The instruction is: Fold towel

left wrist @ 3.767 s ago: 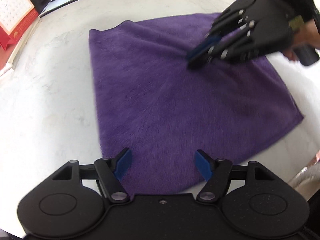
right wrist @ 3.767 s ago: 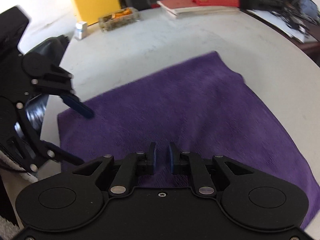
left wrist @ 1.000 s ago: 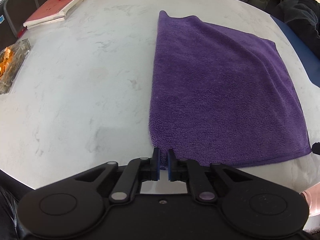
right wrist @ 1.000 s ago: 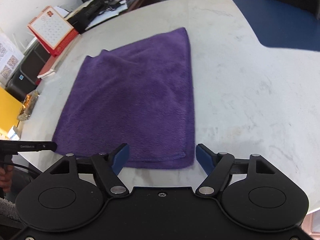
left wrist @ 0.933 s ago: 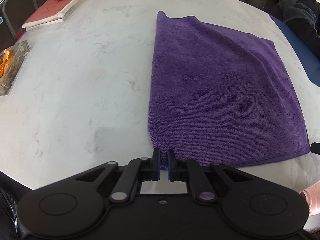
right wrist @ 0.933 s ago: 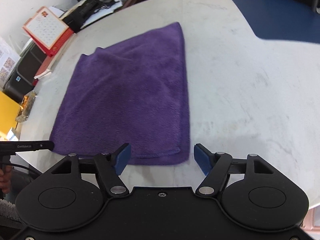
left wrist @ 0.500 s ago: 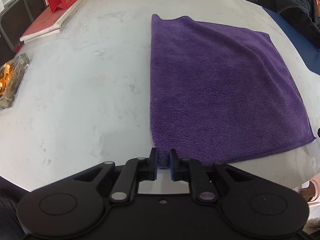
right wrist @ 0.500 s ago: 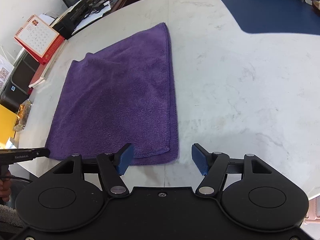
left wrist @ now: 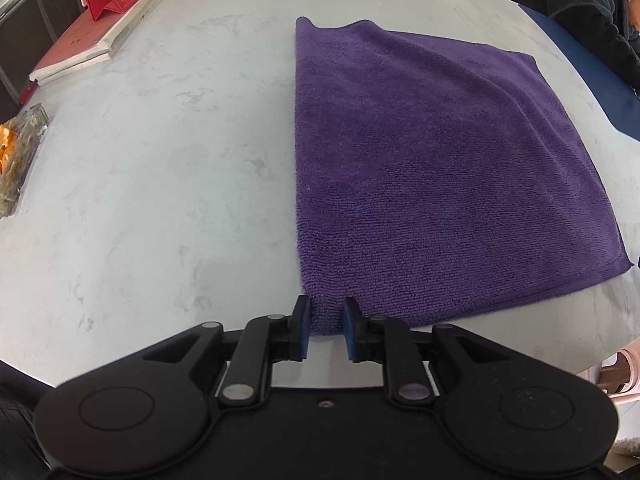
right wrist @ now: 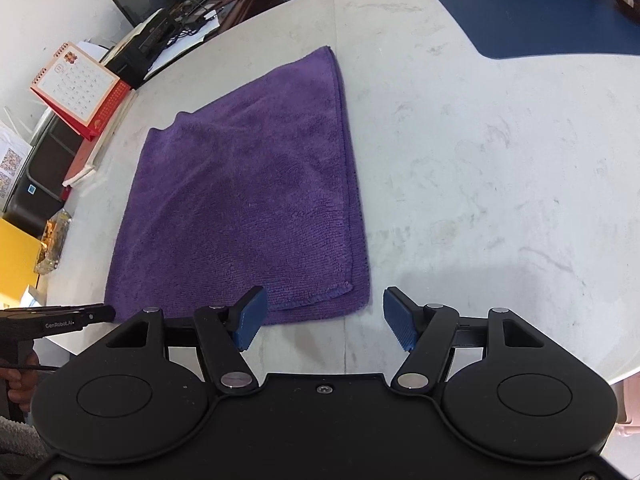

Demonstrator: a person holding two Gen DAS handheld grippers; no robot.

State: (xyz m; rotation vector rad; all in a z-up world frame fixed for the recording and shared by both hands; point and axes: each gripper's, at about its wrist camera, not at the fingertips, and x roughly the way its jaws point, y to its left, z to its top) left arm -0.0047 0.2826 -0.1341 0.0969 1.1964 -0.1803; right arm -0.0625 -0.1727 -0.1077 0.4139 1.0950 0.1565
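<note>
Towel (left wrist: pixel 440 168), purple and already folded double, lies flat on the white marbled worktop (left wrist: pixel 160 160), its near edge close to the worktop's near rim. Your left hand-held gripper (left wrist: pixel 325 326) stands at the towel's near left corner; its jaws have just been opening, and the corner sits between the blue pads (left wrist: pixel 303 328) with a narrow gap on either side, so the cloth is released rather than pinched. Your right hand-held gripper (right wrist: pixel 320 318) hovers at the near right corner (right wrist: pixel 352 300), where two layered hems show; its jaws are spread wide, the left pad over the towel's near edge, the right pad over bare worktop, and nothing is grasped. In the right wrist view the left tool's black tip (right wrist: pixel 100 313) appears just beside the towel's near left corner. A red desk calendar (right wrist: pixel 76 88) and stacked books (left wrist: pixel 88 44) occupy the far left; a blue mat (right wrist: pixel 540 8) covers the far right.
</note>
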